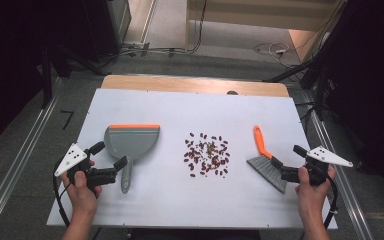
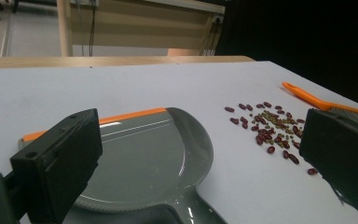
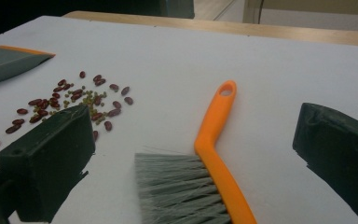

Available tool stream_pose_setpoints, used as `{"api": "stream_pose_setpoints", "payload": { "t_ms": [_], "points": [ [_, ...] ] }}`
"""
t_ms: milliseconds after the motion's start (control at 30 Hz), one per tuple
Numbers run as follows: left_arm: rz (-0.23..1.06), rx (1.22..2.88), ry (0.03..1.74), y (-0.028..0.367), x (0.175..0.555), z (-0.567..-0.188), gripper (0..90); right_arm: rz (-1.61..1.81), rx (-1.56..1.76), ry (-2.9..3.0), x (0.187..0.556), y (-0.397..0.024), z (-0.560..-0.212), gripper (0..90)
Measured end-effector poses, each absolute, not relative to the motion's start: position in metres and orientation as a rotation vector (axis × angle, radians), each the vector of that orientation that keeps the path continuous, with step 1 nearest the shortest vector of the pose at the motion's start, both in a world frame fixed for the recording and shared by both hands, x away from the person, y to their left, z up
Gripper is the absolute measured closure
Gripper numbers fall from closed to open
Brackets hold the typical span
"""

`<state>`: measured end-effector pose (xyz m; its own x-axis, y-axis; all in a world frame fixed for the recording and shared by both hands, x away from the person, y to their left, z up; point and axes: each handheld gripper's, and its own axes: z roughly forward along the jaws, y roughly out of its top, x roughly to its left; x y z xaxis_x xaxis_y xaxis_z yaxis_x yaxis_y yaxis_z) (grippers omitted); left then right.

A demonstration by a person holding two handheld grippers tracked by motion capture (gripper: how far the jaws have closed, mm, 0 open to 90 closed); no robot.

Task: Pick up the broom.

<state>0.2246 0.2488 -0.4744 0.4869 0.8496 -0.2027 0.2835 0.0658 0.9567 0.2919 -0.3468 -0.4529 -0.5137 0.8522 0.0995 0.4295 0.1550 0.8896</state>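
A grey dustpan (image 1: 130, 142) with an orange lip lies left of centre on the white table (image 1: 145, 105), its handle toward me. My left gripper (image 1: 109, 155) stands open around that handle; the pan (image 2: 140, 158) lies between its jaws. Several red and green beans (image 1: 206, 154) are scattered mid-table, beans (image 2: 270, 128) (image 3: 70, 102). At the right lies a brush (image 1: 265, 160) with an orange handle and grey bristles. My right gripper (image 1: 288, 156) is open astride the brush (image 3: 205, 172), jaws apart on either side, not touching it.
The table's wooden far edge (image 1: 195, 84) borders a grey floor with cables. Metal rails (image 1: 15, 170) run along both sides. Dark curtains stand left and right. Bare white surface lies in front of and behind the beans.
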Motion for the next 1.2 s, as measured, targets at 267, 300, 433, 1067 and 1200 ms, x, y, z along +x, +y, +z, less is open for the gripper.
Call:
{"api": "stream_pose_setpoints", "payload": {
  "t_ms": [267,300,433,1067,1200],
  "points": [
    [0.581,1.522,1.022,0.245,0.225,-0.475,0.0,1.26,1.245,2.074,0.318,-0.328,-0.439,0.0],
    [0.582,1.523,1.024,0.244,0.226,-0.475,0.0,1.252,1.256,2.08,0.322,-0.326,-0.438,0.0],
    [0.577,1.512,1.038,0.245,0.228,-0.476,0.0,1.188,1.285,2.134,0.336,-0.319,-0.436,0.0],
    [0.576,1.531,1.027,0.239,0.226,-0.477,0.0,0.74,1.526,2.315,0.38,-0.289,-0.451,45.5],
    [0.58,1.539,1.024,0.238,0.225,-0.477,0.0,0.658,1.582,2.339,0.384,-0.289,-0.454,53.7]
  ]
}}
